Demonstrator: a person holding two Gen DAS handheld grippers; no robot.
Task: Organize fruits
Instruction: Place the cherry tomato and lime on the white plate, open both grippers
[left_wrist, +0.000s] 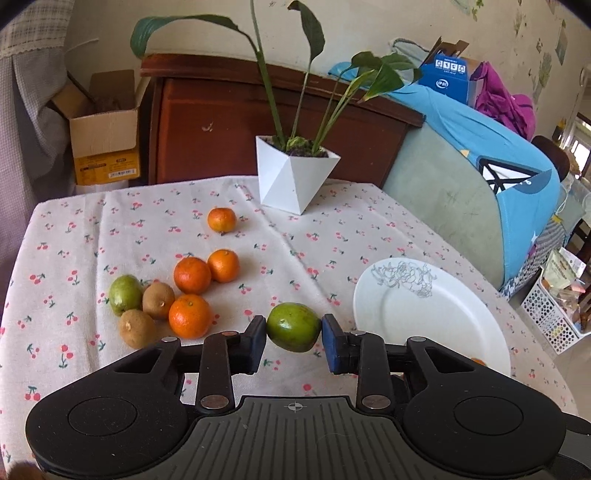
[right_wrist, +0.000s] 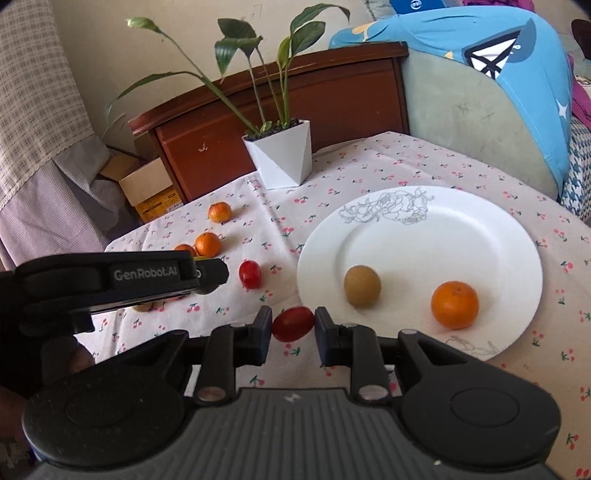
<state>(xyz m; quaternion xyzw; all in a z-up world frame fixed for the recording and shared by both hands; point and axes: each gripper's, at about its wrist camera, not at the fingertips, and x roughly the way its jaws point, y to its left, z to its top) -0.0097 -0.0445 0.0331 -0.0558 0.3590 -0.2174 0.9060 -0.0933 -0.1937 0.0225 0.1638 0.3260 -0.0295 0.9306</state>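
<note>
On the left of the table, on the cherry-print tablecloth (left_wrist: 110, 229), a small group of fruits waits: a pale green fruit (left_wrist: 125, 294), two brown kiwis (left_wrist: 158, 300) and three oranges (left_wrist: 190, 316) that lie close together, some of them touching. One more orange (left_wrist: 221, 219) sits apart, farther back, near the white plant pot (left_wrist: 295, 173).

Moving to the right, the left gripper (left_wrist: 294, 328) pinches a green fruit (left_wrist: 293, 326) between its two pads; both pads press on its sides, and it seems to be held just above the cloth. Beside it, to the right, is the white plate (left_wrist: 461, 332).

In the right wrist view, a red fruit (right_wrist: 250, 273) lies free on the cloth, left of the plate. The right gripper (right_wrist: 293, 324) is closed on a second red fruit (right_wrist: 292, 323), with a pad touching each end of it, just before the near-left rim of the plate. On the plate itself one kiwi (right_wrist: 362, 285) and one orange (right_wrist: 454, 304) already rest, well apart from each other.

In my judgement the step in hand is the carrying: both grippers have a fruit and neither is yet over the plate. The next move calls for bringing each fruit over the rim, lowering it onto a free part of the plate, and only then spreading the pads. Round fruits roll easily, so a low and gentle release is wise, and the two grippers should not cross.
</note>
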